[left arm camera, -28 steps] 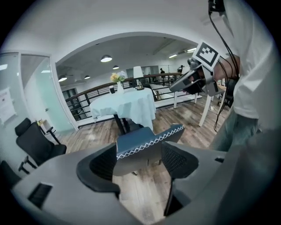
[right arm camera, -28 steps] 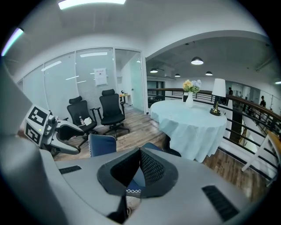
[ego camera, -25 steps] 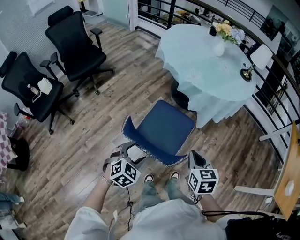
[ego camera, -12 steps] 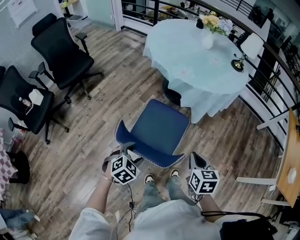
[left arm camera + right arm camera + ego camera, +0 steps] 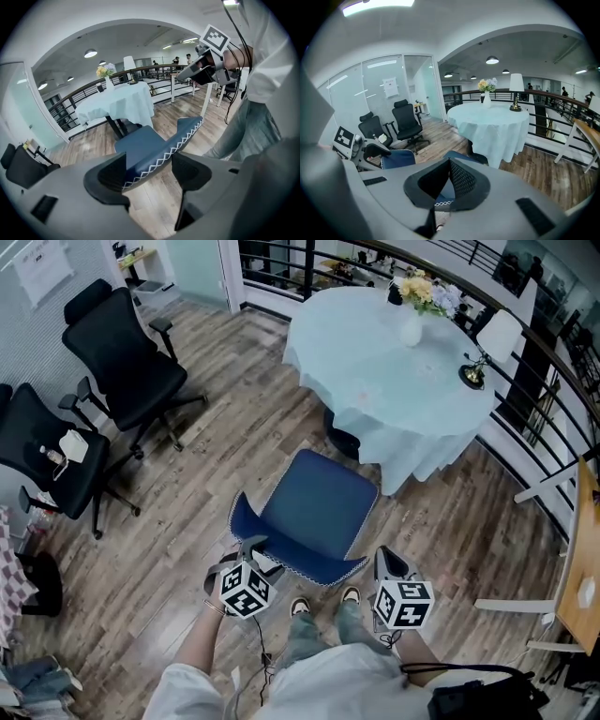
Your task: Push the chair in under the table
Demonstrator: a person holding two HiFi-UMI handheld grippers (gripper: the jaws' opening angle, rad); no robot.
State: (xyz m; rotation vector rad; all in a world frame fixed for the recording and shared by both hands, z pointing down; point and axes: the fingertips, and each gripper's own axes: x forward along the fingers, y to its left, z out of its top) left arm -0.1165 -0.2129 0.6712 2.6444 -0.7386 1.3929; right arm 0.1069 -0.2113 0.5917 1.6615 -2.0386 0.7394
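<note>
Chair (image 5: pixel 319 502) shove, straight at the table (image 5: pixel 375 362)
Left gripper (image 5: pixel 147 169) straddles the backrest (image 5: pixel 185 136) with jaws wide, and the right gripper (image 5: pixel 449 174) is pinched together; push both ends evenly so you don't swing it.

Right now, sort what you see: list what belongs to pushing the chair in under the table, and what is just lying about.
Belongs to the job:
blue chair
round table with the pale cloth
left hand-held gripper and right hand-held gripper, both at the chair's back

Just lying about:
far black office chair
near black office chair
flower vase and lamp on the table
</note>
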